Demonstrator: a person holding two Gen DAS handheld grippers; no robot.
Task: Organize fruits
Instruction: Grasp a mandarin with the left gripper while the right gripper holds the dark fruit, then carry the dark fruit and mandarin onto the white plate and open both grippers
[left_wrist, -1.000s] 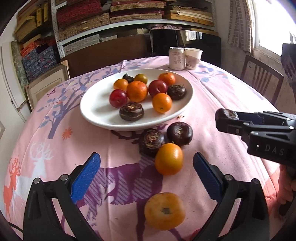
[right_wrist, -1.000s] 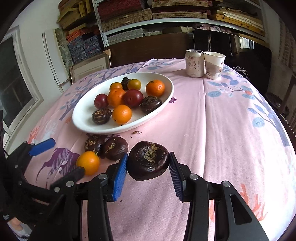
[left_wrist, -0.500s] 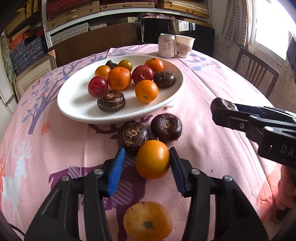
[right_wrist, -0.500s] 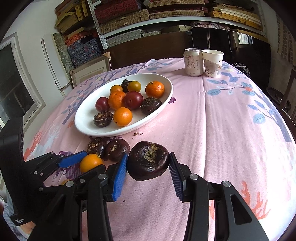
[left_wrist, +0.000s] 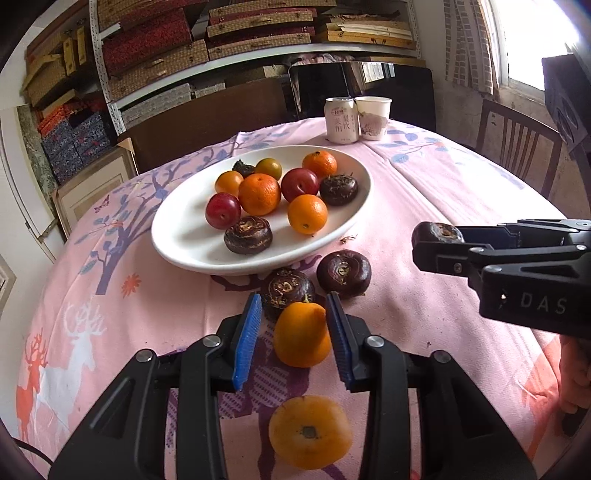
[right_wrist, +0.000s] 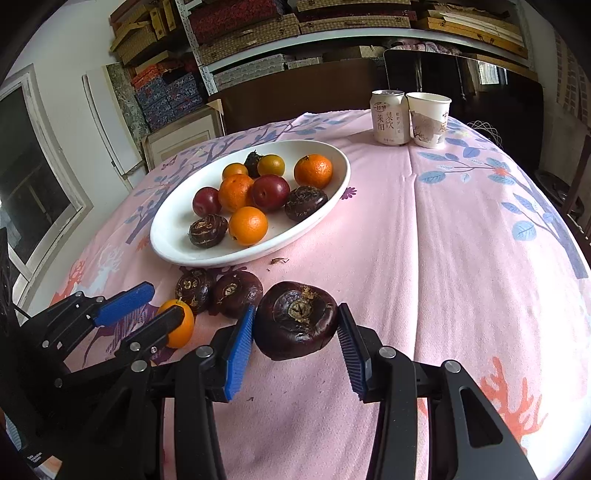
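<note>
A white oval plate (left_wrist: 177, 236) (right_wrist: 166, 236) holds several oranges, plums and dark water chestnuts. My left gripper (left_wrist: 293, 332) is shut on an orange (left_wrist: 302, 334) and holds it just above the pink tablecloth; it also shows in the right wrist view (right_wrist: 179, 326). My right gripper (right_wrist: 295, 347) is shut on a dark water chestnut (right_wrist: 295, 319) and holds it above the cloth; it shows at the right of the left wrist view (left_wrist: 437, 234). Two more water chestnuts (left_wrist: 343, 273) (left_wrist: 286, 291) lie on the cloth in front of the plate.
A flat orange fruit (left_wrist: 309, 432) lies on the cloth below my left gripper. A drink can (right_wrist: 390, 116) and a paper cup (right_wrist: 428, 120) stand at the table's far side. A wooden chair (left_wrist: 517, 144) is at the right. Shelves with boxes stand behind.
My left gripper closed on the orange and raised it slightly off the cloth. My right gripper kept its hold on the water chestnut and stayed nearly still.
</note>
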